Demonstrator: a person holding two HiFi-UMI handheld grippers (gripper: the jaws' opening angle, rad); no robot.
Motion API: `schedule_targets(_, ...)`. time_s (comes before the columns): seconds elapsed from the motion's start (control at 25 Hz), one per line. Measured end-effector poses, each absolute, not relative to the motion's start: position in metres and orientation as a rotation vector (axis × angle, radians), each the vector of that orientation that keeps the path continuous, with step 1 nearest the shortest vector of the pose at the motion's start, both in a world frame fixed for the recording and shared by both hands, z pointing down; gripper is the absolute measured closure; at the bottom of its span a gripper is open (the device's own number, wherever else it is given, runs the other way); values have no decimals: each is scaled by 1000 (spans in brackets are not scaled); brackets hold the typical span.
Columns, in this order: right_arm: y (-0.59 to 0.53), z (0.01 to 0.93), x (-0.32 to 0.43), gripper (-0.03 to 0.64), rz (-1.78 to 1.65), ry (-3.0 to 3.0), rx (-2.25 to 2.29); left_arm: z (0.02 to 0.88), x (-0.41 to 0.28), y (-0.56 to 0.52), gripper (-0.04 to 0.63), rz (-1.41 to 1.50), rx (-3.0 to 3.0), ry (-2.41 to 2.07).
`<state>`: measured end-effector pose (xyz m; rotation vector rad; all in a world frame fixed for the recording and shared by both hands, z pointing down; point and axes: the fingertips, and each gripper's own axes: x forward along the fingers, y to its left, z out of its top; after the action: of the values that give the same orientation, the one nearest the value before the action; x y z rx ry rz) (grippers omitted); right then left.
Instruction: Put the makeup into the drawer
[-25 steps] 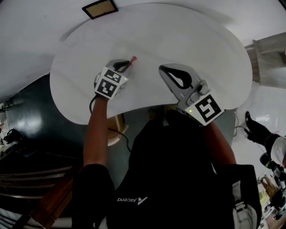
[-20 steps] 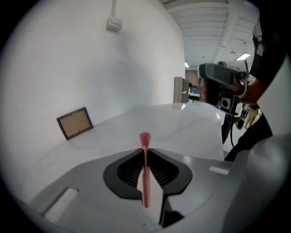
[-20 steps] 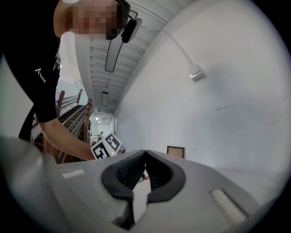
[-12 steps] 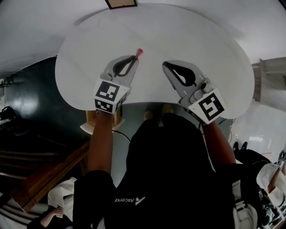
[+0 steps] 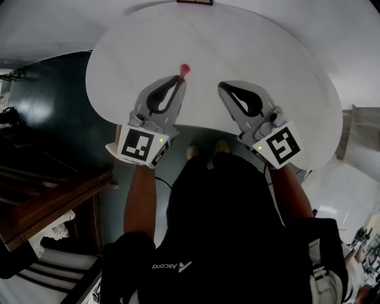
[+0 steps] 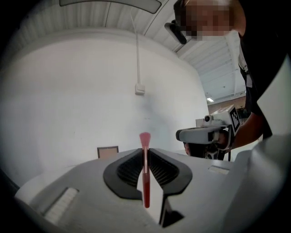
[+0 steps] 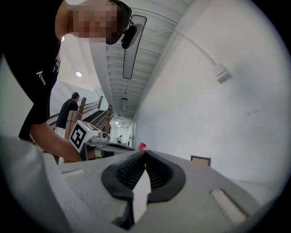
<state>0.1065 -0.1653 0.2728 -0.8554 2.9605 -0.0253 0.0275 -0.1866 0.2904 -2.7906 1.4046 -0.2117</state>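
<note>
A makeup brush point(image 5: 184, 70) with a red handle and a pink tuft sticks out past the tips of my left gripper point(image 5: 180, 78), which is shut on it above the white round table point(image 5: 267, 53). In the left gripper view the brush point(image 6: 145, 173) stands upright between the shut jaws of that gripper point(image 6: 145, 152), tuft upward. My right gripper point(image 5: 221, 88) hovers beside it to the right, shut with nothing in it. In the right gripper view its pads point(image 7: 145, 152) meet, and the brush tuft point(image 7: 142, 146) shows just behind them.
A small brown-framed box point(image 5: 195, 2) lies at the table's far edge, also seen as the brown frame point(image 6: 107, 151) ahead of the left gripper. A wall socket point(image 6: 140, 89) with a cable sits on the white wall. Wooden stairs point(image 5: 47, 202) run at the left.
My left gripper has lifted off the table with the brush and tipped from pointing down to nearly level. The right gripper has barely shifted.
</note>
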Motion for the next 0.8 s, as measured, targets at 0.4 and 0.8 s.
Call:
schedule_targets(0.4,-123,244,25,614,33,2966,-724,237,-65,-120,541,37,-2641,1566)
schedule_targets(0.8,-101,259,-58,614,14,3006,-603,249,-165,-83,541,6,-2568,1672)
